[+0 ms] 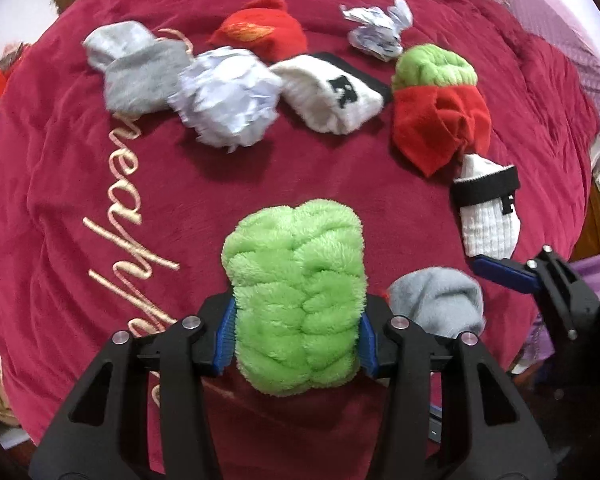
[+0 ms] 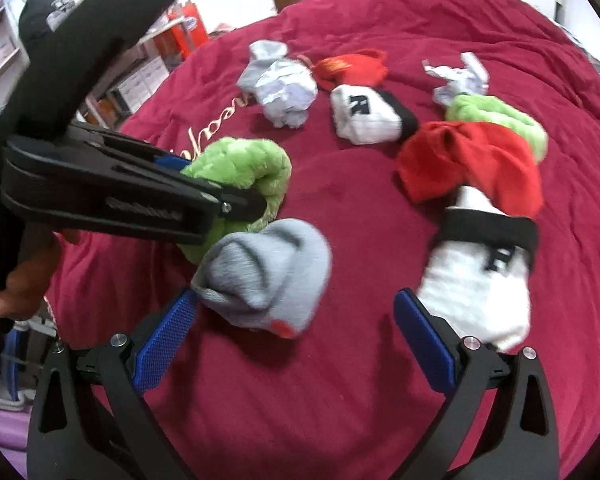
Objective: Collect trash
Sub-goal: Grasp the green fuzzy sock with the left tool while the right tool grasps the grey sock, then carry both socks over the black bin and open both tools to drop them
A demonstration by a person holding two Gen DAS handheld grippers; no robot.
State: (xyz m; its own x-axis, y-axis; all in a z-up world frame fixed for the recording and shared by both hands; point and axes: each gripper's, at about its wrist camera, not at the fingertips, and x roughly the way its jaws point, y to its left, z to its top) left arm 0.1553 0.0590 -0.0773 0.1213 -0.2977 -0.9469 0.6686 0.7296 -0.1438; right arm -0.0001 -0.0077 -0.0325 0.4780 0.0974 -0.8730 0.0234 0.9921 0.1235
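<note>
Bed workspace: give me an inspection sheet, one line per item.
Surface: dark red blanket with gold script embroidery.
Job's things: two crumpled paper balls, large, small.
Clutter: rolled socks: grey, red, white, green-red bundle, white, grey.
Grippers: left hand-held gripper shut on fuzzy green sock; right hand-held gripper open, over the nearer grey sock.
Cables: nothing seen.
Surroundings: shelves, purple bedding.
</note>
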